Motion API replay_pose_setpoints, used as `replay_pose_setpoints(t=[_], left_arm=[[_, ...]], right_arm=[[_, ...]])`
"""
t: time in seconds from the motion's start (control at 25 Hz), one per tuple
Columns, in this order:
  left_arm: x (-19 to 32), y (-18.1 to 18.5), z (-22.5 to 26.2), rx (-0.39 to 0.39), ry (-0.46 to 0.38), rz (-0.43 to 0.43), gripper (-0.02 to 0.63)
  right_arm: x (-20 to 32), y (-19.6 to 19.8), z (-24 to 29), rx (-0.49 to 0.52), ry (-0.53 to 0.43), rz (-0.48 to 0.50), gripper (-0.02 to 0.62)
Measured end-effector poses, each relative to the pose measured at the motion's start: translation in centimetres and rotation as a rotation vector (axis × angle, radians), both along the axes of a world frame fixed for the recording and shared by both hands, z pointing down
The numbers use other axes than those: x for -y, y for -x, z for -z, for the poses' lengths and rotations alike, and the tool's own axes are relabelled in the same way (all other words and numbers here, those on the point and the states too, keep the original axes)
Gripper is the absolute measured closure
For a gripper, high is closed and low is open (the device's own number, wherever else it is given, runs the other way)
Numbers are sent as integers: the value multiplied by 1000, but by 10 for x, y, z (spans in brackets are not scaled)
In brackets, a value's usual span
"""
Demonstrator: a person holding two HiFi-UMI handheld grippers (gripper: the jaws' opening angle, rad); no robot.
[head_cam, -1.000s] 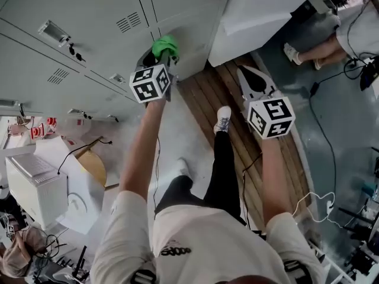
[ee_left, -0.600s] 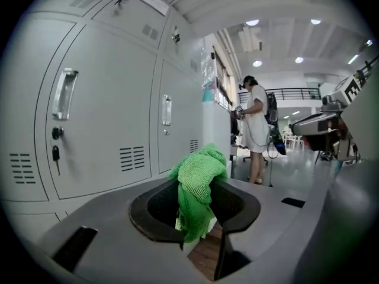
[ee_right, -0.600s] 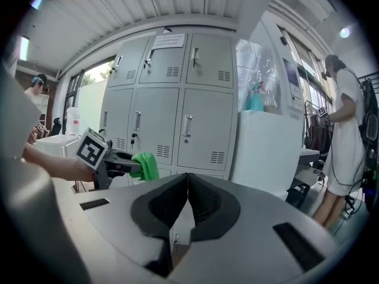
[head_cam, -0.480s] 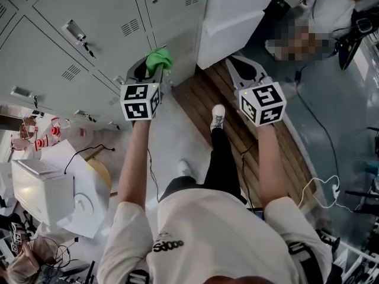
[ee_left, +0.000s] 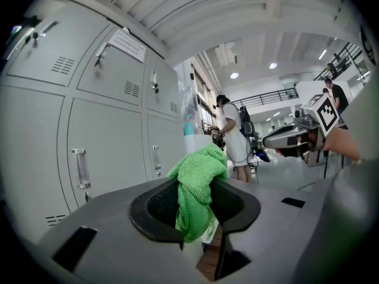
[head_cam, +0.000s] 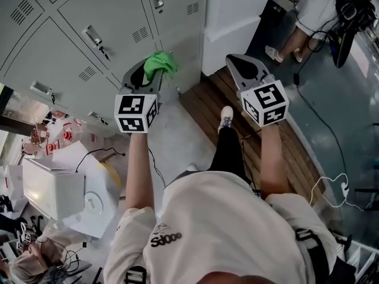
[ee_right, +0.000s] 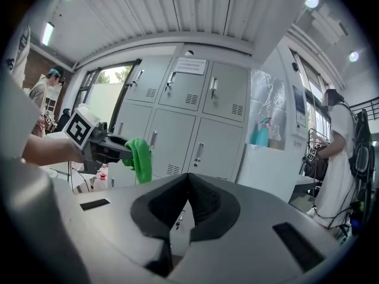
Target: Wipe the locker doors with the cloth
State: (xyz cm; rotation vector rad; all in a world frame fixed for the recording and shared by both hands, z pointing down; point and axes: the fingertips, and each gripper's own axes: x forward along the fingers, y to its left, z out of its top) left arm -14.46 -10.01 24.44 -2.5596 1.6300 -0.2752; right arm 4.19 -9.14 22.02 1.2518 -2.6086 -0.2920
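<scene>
Jaws of the left gripper (ee_left: 198, 182) are clamped on the green cloth (ee_left: 192, 209), which bunches above the pads and hangs down between them. The right gripper (ee_right: 188, 177) has its jaws pressed together at the tips, with nothing between them.

Grey lockers (head_cam: 89, 22) fill the upper left of the head view, in tiers of doors with vents and handles. That view sets the cloth low, in front of the end column of doors, but does not settle whether it touches the metal. The left gripper view looks along the row. The doors run down its left side and the cloth appears clear of them. The right gripper view faces the lockers squarely and catches the left gripper side-on at its left. There the cloth droops from the tips in front of the lower doors.

Right of the lockers stands a white cabinet (head_cam: 234, 10). A strip of wooden floor (head_cam: 207, 108) runs from its foot, under the right gripper. A person in white (ee_left: 234, 138) stands beyond the cabinet, upright in both gripper views and only partly seen at the head view's top edge. Both gripper views show a teal spray bottle (ee_right: 260, 134) on the cabinet's top and a paper notice (ee_right: 190, 65) on an upper door. The head view shows neither.
</scene>
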Motion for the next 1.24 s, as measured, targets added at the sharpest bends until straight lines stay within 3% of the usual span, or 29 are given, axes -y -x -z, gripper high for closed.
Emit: replay_pose_setpoints(t=[0.28, 1.24], left_arm=[[-35, -11, 10, 26, -50, -16, 469], [-46, -24, 10, -9, -31, -85, 469]], right_arm=[[-15, 5, 6, -5, -17, 14, 588], [-26, 6, 7, 7, -28, 1, 588]])
